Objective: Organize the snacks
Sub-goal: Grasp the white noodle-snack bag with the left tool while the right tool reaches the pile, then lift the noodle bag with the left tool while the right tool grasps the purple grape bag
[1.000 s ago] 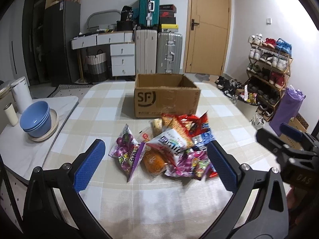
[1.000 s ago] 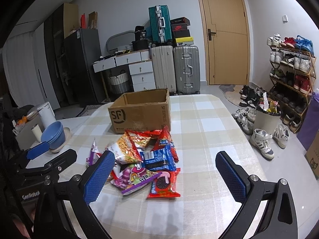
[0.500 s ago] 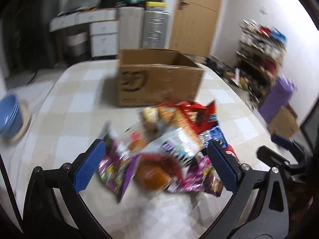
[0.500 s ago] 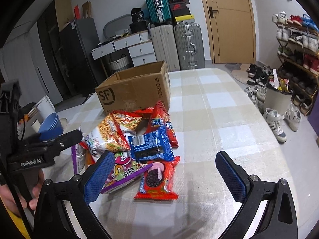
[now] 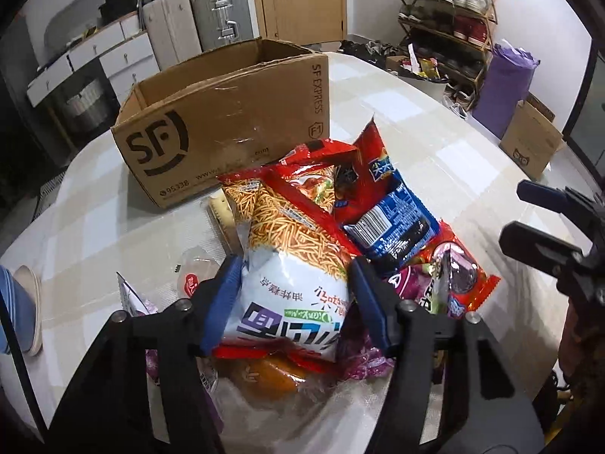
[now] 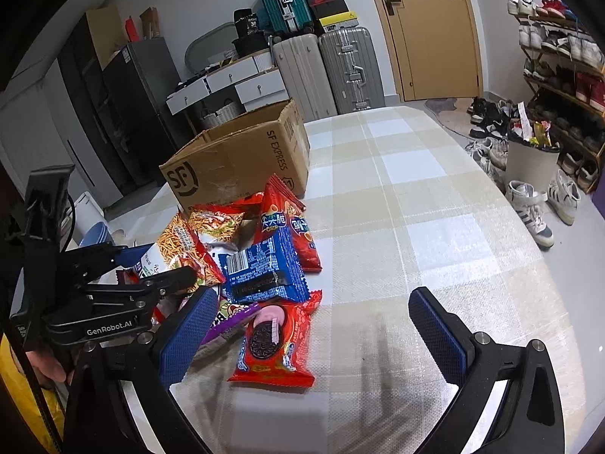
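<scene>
Closing left gripper (image 5: 293, 295) on the white noodle-snack bag (image 5: 291, 302) — bag sits between both pads atop the snack pile (image 6: 261, 265). Right gripper (image 6: 310, 329) jaws wide, cookie pack (image 6: 272, 344) between them, untouched.

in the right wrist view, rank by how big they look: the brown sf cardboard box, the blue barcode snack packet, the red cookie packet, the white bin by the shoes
1. Brown SF cardboard box, clearly largest.
2. Blue barcode snack packet and red cookie packet: look alike; the cookie packet lies nearer the camera, so unranked.
3. White bin, smallest, though farthest away.
</scene>
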Demonstrator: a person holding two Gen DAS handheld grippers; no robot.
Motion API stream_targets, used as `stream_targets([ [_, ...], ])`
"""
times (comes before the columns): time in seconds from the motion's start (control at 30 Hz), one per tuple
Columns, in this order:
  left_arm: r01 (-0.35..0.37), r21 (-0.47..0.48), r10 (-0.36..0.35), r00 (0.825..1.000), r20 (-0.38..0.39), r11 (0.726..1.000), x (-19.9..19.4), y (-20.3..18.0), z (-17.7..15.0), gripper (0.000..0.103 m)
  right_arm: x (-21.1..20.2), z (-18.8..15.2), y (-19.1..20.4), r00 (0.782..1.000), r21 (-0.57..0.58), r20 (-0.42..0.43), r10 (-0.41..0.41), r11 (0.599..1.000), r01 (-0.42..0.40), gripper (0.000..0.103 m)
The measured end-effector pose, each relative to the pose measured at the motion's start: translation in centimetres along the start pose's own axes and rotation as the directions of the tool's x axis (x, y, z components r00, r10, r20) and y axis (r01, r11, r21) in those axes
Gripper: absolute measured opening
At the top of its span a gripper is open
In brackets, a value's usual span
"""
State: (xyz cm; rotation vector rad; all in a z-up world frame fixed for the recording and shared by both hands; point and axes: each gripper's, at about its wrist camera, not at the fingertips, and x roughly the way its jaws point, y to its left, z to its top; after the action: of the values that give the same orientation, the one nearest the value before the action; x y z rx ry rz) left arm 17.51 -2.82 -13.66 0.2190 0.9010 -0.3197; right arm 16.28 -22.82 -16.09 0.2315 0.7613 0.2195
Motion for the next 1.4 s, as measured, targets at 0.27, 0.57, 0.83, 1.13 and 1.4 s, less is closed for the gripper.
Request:
stream_targets([
  [0.27,0.049,-0.013,-0.049,0.999,0.014,0.999,-0.4,0.5,-0.5,0.038,0.1,-0.2,0.0,1.0,0.002,-0.006,0.007,1.0,-0.007,0.103],
  [0.57,0.094,-0.061,-0.091,0.995,0.042,0.994,-2.9,1.2,-1.1,0.036,0.7,0.2,-0.3,0.997,0.025,-0.027,0.072,0.997,-0.071,0.103],
  [0.83,0.177,-0.175,-0.159,0.981,0.115,0.969,-5.9,4.3,-0.6,0.036,1.5,1.6,-0.5,0.987,0.062,-0.049,0.153,0.987,-0.15,0.103],
  [1.13,0.24,-0.29,-0.175,0.957,0.231,0.926,-11.4,9.7,-0.3,0.036,1.5,1.3,4.5,0.941,-0.044,-0.111,0.319,0.945,-0.325,0.103],
  [1.4,0.188,-0.389,-0.076,0.956,0.285,0.902,-17.0,15.9,-3.0,0.036,3.9,1.9,12.3,0.889,-0.162,-0.215,0.403,0.883,-0.44,0.096],
])
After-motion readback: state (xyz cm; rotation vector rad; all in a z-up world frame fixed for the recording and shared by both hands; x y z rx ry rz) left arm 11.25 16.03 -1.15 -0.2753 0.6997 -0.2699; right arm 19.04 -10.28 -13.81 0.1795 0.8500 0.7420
